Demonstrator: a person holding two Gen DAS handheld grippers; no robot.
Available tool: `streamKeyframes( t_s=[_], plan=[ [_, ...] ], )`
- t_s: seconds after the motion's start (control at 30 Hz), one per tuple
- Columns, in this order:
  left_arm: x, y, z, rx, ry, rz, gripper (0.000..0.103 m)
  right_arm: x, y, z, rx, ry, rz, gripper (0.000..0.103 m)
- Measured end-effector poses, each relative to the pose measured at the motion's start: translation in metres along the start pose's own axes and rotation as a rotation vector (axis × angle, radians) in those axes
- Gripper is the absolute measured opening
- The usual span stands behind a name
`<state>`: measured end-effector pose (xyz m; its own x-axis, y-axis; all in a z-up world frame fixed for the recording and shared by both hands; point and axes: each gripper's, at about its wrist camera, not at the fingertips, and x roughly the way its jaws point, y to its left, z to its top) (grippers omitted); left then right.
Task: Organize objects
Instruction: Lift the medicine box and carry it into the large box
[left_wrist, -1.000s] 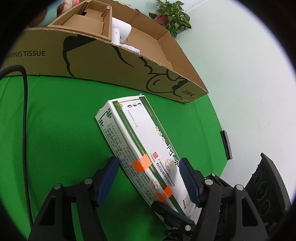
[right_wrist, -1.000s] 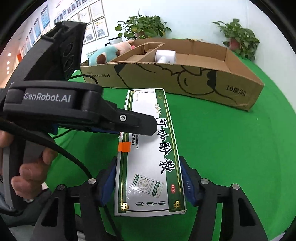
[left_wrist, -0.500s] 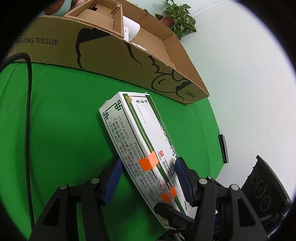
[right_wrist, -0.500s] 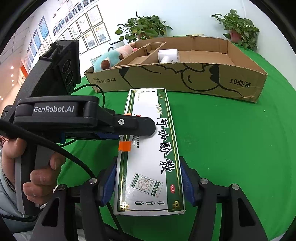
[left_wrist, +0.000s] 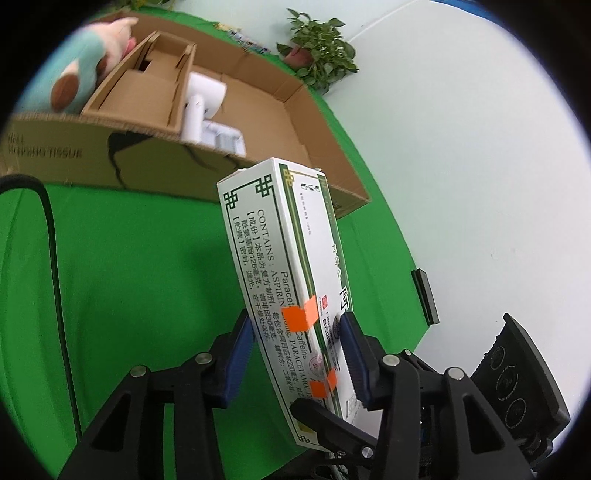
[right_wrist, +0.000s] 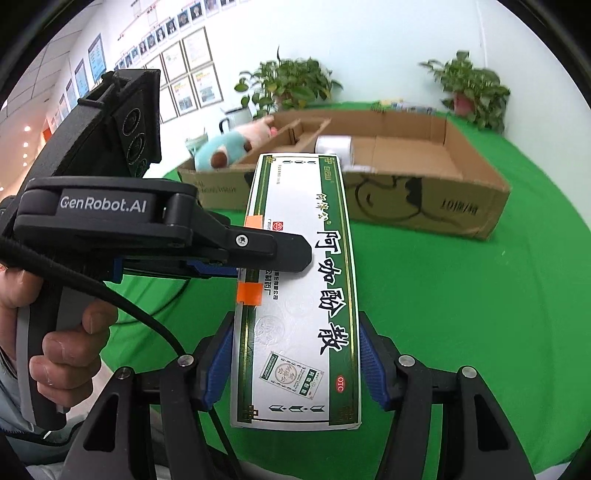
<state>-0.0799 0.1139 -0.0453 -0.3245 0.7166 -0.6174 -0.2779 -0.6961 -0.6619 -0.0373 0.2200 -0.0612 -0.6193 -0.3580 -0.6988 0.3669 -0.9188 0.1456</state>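
Gripping one medicine box (right_wrist: 295, 295) between them, the left gripper (left_wrist: 295, 354) and right gripper (right_wrist: 295, 365) clamp its sides; seemingly lifted off the green cloth (right_wrist: 461, 314), its long axis points toward the cardboard box (right_wrist: 424, 199).

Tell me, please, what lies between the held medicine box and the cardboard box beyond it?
Only bare green cloth, seen in the right wrist view, separates the medicine box from the cardboard box.

Both wrist views close behind their fingers, facing the cardboard box (left_wrist: 155, 162), sharing the medicine carton (right_wrist: 299, 295).
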Motion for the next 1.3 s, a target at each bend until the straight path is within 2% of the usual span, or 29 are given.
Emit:
streamKeyframes(
  t_s=[0.3,0.53,0.67,0.87,1.1,1.3],
  plan=[
    [-0.005,-0.052,0.031,0.141,-0.049,0.003,0.045,-0.033,-0.007,0.025,-0.002,-0.128,-0.041,0.058],
    [-0.032,-0.071,0.069,0.251,-0.086,0.000,0.045,-0.062,-0.019,0.053,0.006,-0.223,-0.061,0.058],
    [-0.046,-0.080,0.077,0.307,-0.098,-0.003,0.045,-0.075,-0.025,0.068,0.003,-0.260,-0.086,0.058],
    [-0.064,-0.096,0.103,0.353,-0.114,-0.013,0.045,-0.086,-0.031,0.099,-0.004,-0.312,-0.118,0.058],
    [-0.056,-0.107,0.152,0.356,-0.086,0.013,0.045,-0.076,-0.053,0.150,0.018,-0.295,-0.097,0.058],
    [-0.041,-0.101,0.188,0.338,-0.056,0.061,0.045,-0.052,-0.074,0.199,0.049,-0.206,-0.049,0.058]
  ],
)
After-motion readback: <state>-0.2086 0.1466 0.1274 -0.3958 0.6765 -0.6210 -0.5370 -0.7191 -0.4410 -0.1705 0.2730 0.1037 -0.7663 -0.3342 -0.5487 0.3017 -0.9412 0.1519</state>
